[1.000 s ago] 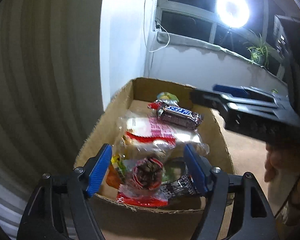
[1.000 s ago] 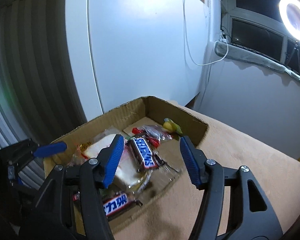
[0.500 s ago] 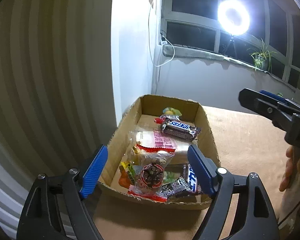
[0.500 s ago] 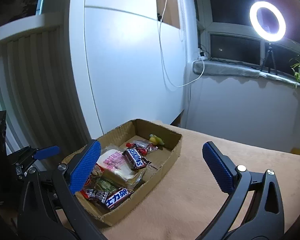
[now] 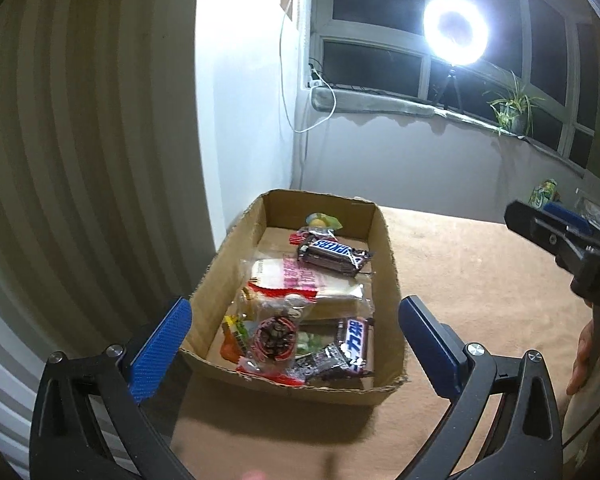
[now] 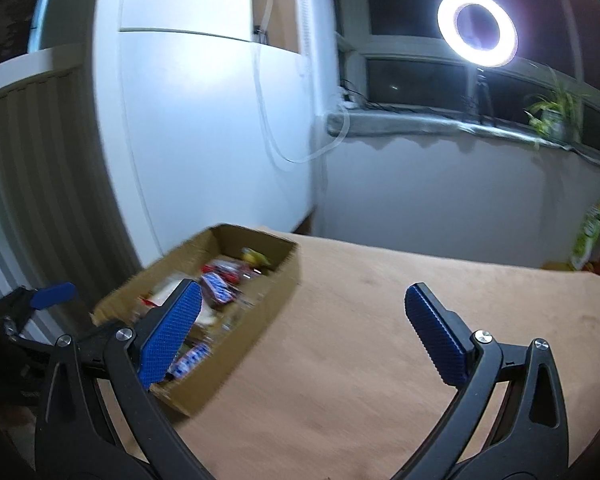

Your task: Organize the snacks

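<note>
Both grippers have pulled back from the cardboard box (image 5: 384, 240); my left gripper (image 5: 296, 344) is still opening, empty, my right gripper (image 6: 304, 332) gapes empty. Snickers bar (image 5: 332, 254) looks light, stiff, crinkly-slick, so I'd pinch its long sides.

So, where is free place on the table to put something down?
The tan table top is bare from the cardboard box over to its right edge. Inside the box it is crowded with snacks; only a small patch by its far wall is free.

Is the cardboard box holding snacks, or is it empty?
Holding snacks. The left wrist view shows the cardboard box with a Snickers bar, a clear bread packet and other wrappers lying inside on its floor.
</note>
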### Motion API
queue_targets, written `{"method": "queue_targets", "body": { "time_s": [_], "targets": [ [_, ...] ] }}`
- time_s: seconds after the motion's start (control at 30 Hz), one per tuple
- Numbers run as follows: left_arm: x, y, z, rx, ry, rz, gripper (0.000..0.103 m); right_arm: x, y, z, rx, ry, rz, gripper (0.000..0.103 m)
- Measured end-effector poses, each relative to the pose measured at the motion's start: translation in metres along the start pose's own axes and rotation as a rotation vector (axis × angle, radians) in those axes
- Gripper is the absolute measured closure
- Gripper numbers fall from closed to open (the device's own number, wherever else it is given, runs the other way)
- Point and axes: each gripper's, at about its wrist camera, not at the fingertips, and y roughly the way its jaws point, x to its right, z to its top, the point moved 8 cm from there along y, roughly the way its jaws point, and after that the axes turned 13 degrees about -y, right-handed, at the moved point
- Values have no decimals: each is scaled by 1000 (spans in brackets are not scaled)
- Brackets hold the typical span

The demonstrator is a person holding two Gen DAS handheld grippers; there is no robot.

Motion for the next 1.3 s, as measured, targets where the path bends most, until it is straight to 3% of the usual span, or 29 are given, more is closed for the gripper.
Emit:
{"method": "queue_targets", "body": {
  "time_s": [0.43,0.87,1.3],
  "targets": [
    [48,-6,-8,6,14,35,0,63,-47,-49,-49,119,-95,0],
    [145,-31,-29,3,125,-93,0,125,-118,-70,-9,150,-181,0],
    [179,-51,-32,34,180,-82,0,146,-136,-73,6,183,-191,0]
  ]
}}
